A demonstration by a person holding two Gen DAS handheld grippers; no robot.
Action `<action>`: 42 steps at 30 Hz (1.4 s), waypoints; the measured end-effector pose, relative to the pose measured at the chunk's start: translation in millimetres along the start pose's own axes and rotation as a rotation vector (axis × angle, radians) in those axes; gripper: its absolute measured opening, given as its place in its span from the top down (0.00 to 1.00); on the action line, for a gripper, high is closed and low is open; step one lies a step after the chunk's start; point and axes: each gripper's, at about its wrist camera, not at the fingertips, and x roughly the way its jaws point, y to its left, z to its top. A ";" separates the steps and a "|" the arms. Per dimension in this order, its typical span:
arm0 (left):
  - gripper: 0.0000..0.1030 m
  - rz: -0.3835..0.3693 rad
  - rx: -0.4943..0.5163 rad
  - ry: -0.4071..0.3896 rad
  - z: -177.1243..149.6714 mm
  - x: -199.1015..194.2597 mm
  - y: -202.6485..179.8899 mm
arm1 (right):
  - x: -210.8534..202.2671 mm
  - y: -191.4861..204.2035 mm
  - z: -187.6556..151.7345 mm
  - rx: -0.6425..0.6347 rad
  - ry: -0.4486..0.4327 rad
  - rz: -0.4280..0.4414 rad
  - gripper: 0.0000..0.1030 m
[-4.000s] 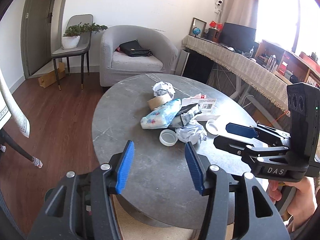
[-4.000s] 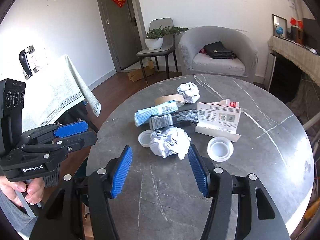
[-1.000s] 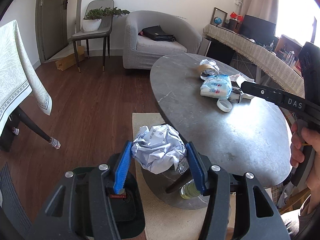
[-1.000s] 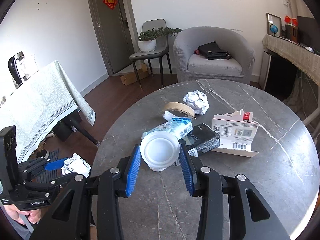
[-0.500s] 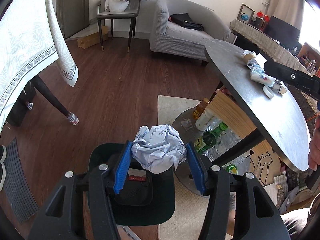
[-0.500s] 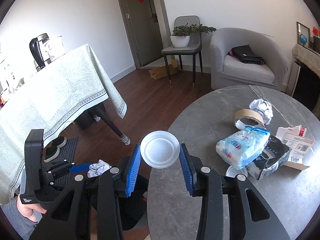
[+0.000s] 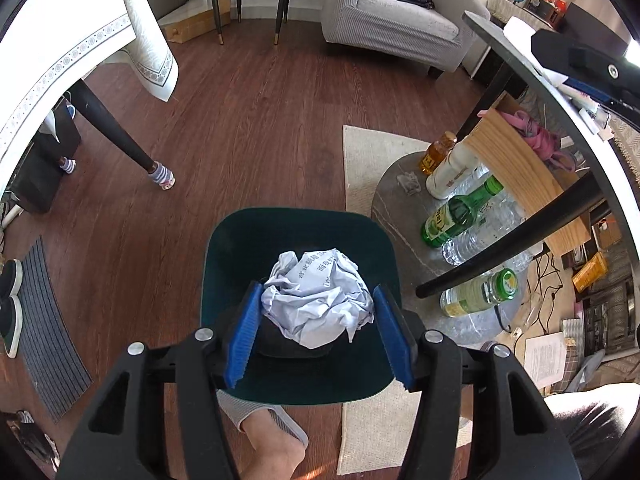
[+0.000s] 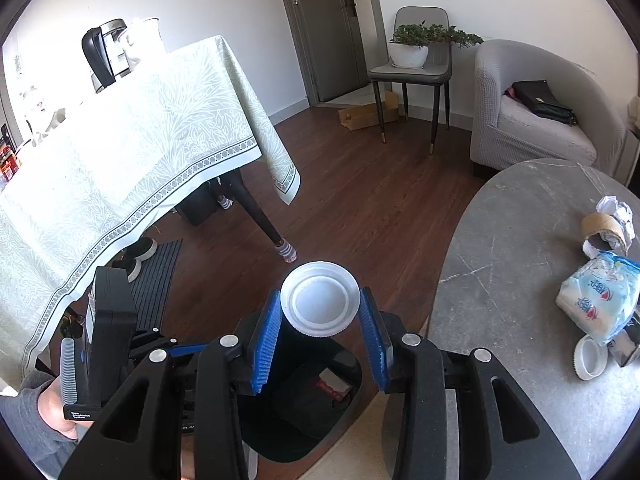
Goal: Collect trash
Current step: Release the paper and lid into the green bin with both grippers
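A crumpled white paper ball (image 7: 320,276) sits between the blue pads of my left gripper (image 7: 317,292), which points down over a dark green bin (image 7: 280,216) on the floor. Its jaws are opening, and the pads still touch the paper. My right gripper (image 8: 319,294) is shut on a round white plastic lid (image 8: 319,304), held above the floor beside the grey round table (image 8: 500,280). The bin's (image 8: 304,420) dark inside shows just below it. Still on the table lie a paper ball (image 8: 616,208), a tape roll (image 8: 600,232), a blue tissue pack (image 8: 600,300) and another white lid (image 8: 590,358).
Several bottles (image 7: 460,216) stand on a low shelf under the round table, right of the bin. A person's slippered foot (image 7: 272,432) is beside the bin on a beige rug (image 7: 372,152). A table with a pale cloth (image 8: 140,140) stands left; an armchair (image 8: 532,120) is behind.
Both grippers have swung off the round table toward the floor. The left one, carrying the paper ball, now tilts down straight over the bin. The right one brought the lid past the table's edge.
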 end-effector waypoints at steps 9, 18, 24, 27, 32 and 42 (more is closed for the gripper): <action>0.37 0.004 -0.005 0.022 -9.1 0.8 16.2 | 39.6 27.3 -0.9 -0.025 0.084 0.047 0.61; 0.50 -0.019 -0.050 -0.087 -3.5 -29.2 34.8 | 75.9 41.6 -10.5 -0.044 0.177 0.048 0.62; 0.60 -0.039 -0.072 -0.155 5.7 -50.3 39.7 | 96.3 49.8 -20.3 -0.059 0.241 0.038 0.62; 0.62 -0.045 -0.072 -0.188 10.0 -60.2 36.8 | 103.6 52.9 -26.6 -0.072 0.274 0.033 0.62; 0.66 -0.067 -0.075 -0.248 17.4 -78.0 32.5 | 111.4 54.7 -40.6 -0.109 0.328 -0.002 0.62; 0.69 -0.101 -0.110 -0.320 28.0 -99.9 34.1 | 138.8 51.5 -72.4 -0.134 0.461 -0.037 0.61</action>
